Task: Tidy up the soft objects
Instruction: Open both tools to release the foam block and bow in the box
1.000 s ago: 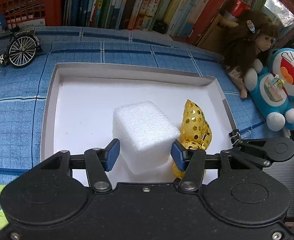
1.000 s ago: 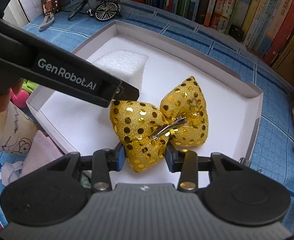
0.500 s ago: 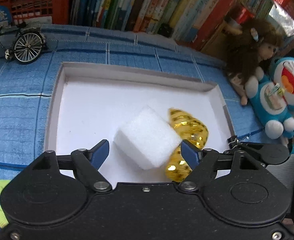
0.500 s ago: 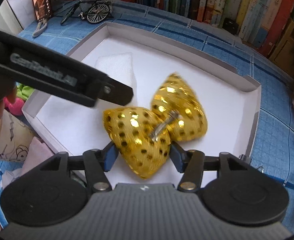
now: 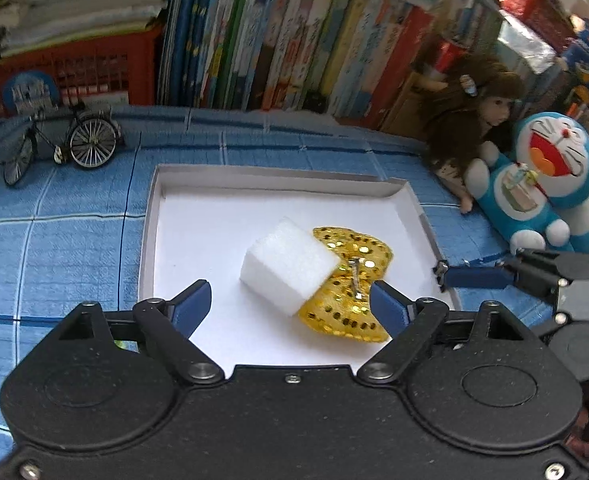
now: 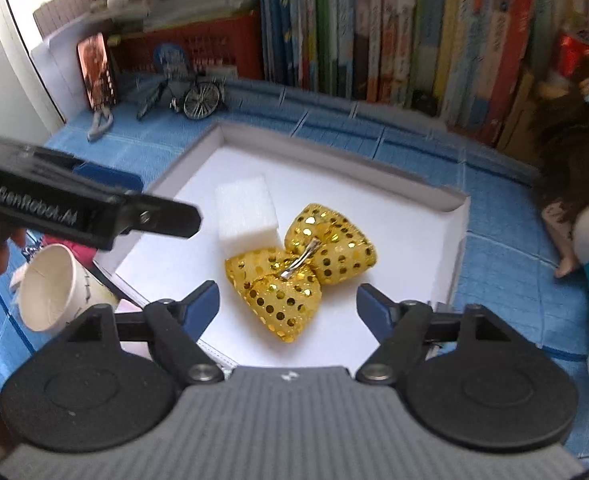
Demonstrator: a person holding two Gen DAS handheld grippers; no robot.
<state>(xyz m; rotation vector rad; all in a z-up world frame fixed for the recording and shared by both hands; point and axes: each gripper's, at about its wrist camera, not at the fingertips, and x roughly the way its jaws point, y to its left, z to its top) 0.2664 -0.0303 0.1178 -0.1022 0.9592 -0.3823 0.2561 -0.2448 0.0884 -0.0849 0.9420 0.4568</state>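
A white foam block point(image 5: 290, 266) and a gold sequin bow point(image 5: 350, 288) lie side by side, touching, on the floor of a shallow white box point(image 5: 278, 174). My left gripper point(image 5: 288, 300) hangs above the block with its jaws opening wide; the blue pads touch nothing. In the right wrist view the bow point(image 6: 302, 268) lies below my right gripper point(image 6: 287, 296), whose jaws are also opening, clear of it. The foam block point(image 6: 246, 214) sits just behind the bow. One finger of the right gripper point(image 5: 474, 276) shows at the box's right edge.
The box point(image 6: 334, 152) rests on a blue checked cloth. A doll point(image 5: 470, 120) and a blue cat plush point(image 5: 546, 184) lie to its right. A model bicycle point(image 5: 66, 144), a red basket point(image 5: 74, 72) and books point(image 5: 294, 40) stand behind. A paper cup point(image 6: 54, 288) lies left.
Both grippers have opened, letting go of the foam block and the bow. Both have risen and pulled back, so the two things now lie loose in the box.
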